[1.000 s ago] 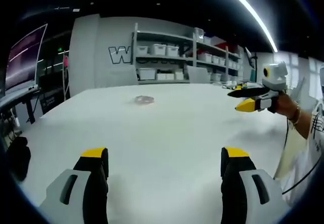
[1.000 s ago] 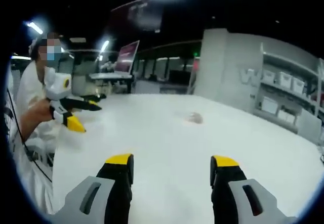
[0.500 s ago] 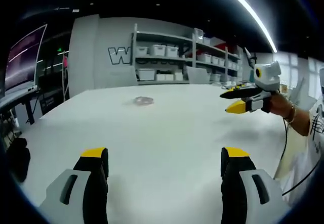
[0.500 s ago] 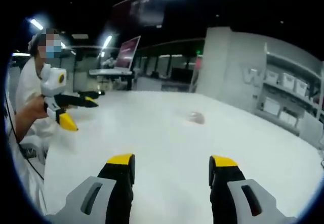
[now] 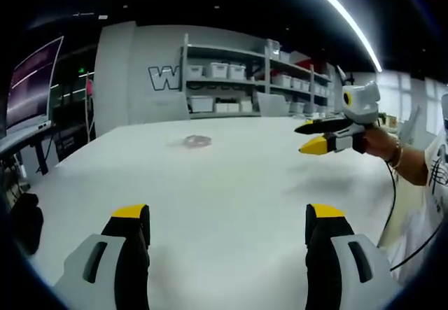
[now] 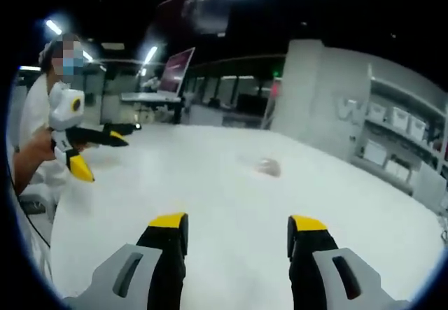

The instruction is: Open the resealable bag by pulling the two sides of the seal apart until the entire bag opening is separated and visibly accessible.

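We see the resealable bag (image 5: 198, 141) lying small and clear far out on the white tabletop (image 5: 231, 184); what it holds is too small for us to tell. Behind it, white bins (image 5: 220, 69) line the shelves (image 5: 245, 79). Our left gripper (image 5: 227, 219) and right gripper (image 6: 236, 226) hover above the tabletop, well apart from the bag, fingers (image 6: 168, 236) spread wide and grasping nothing.

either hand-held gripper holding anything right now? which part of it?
Nothing is held. The left hand-held gripper and right hand-held gripper are both open over the white table; the small clear bag lies far off, untouched.
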{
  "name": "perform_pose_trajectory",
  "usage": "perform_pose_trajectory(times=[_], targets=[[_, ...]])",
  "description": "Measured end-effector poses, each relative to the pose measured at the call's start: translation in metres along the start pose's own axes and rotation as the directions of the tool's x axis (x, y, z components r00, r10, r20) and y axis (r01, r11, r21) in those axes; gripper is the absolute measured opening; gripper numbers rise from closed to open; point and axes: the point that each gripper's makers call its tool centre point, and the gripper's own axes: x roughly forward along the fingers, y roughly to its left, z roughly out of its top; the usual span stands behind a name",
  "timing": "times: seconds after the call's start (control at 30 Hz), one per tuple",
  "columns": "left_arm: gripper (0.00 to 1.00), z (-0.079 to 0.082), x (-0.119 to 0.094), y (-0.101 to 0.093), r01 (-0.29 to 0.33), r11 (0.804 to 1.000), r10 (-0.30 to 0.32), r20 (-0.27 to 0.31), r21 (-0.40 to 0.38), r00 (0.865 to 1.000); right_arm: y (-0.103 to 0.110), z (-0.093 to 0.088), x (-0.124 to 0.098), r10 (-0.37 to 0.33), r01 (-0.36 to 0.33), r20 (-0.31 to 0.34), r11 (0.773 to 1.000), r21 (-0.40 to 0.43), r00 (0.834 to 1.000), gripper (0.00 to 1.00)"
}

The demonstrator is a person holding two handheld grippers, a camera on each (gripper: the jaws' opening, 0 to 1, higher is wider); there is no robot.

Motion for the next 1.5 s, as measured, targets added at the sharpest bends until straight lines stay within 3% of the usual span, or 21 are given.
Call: perform_pose_trajectory(times=[0.57,1.2,1.5], targets=[[0.91,0.007,-0.005,0.000,-0.006,1.000,0.006,0.010,0.012,1.000,-0.009,-0.002,0.023,-0.008,0.004,-0.041,0.995,-0.097,0.999,0.52],[0.91,-0.001,-0.001,-0.010,0.020,1.000,-0.020,-0.006,0.011,1.000,-0.018,-0.005,0.047,0.000,-0.011,-0.080,0.989,-0.147,0.997,0.46],[0.91,0.002,-0.001,-0.011,0.022,1.000,-0.022,0.002,0.013,1.000,-0.022,0.006,0.057,0.001,-0.012,-0.069,0.986,-0.169,0.998,0.43]])
